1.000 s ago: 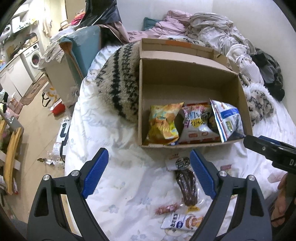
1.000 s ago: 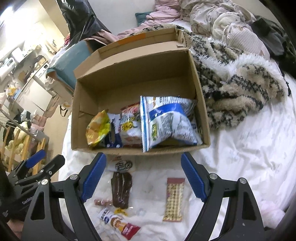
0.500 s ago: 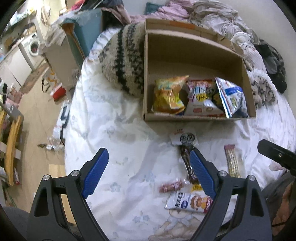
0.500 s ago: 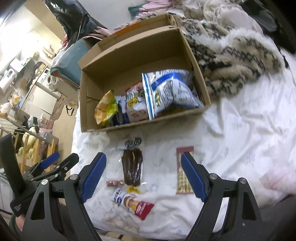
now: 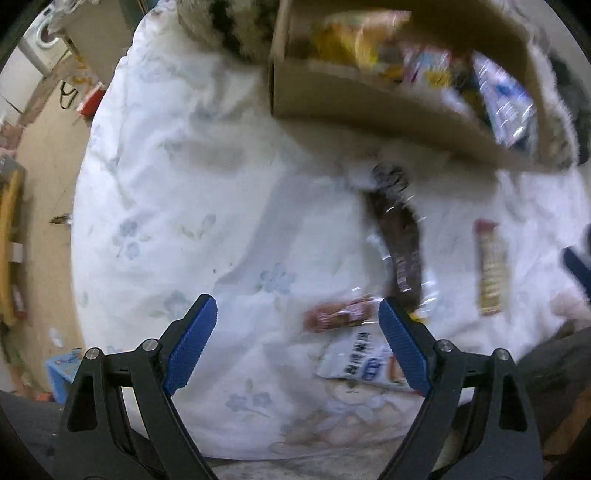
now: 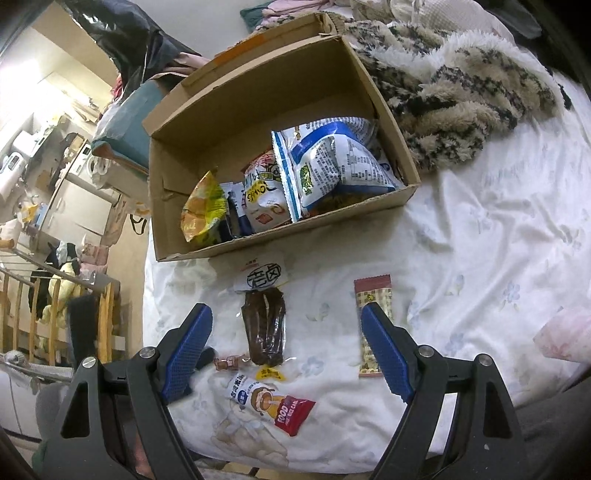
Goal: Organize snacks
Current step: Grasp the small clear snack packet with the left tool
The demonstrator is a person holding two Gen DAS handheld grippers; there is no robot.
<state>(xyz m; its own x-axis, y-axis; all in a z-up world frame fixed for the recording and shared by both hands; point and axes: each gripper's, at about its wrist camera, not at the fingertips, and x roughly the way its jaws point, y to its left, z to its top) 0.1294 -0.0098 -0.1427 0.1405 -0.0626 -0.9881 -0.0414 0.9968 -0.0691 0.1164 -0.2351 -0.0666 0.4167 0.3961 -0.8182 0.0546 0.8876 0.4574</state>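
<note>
Snacks point(image 6: 264, 334) lie on the bed below both wide-open, empty grippers: left point(image 5: 297, 341), right point(image 6: 286, 350).

A white floral duvet point(image 6: 480, 229) spreads ahead of the tongs. A furry blanket point(image 6: 461, 85) lies far ahead to the right; a washer point(image 5: 46, 27) stands far left.

The left gripper point(image 5: 297, 339) has its jaws spread wide, and nothing is held between the blue pads point(image 5: 190, 343). The right gripper point(image 6: 286, 349) is likewise wide apart and holds nothing. Just outside its left pad point(image 6: 186, 350), a dark blue-tipped shape, probably the left gripper's finger, shows low down.
</note>
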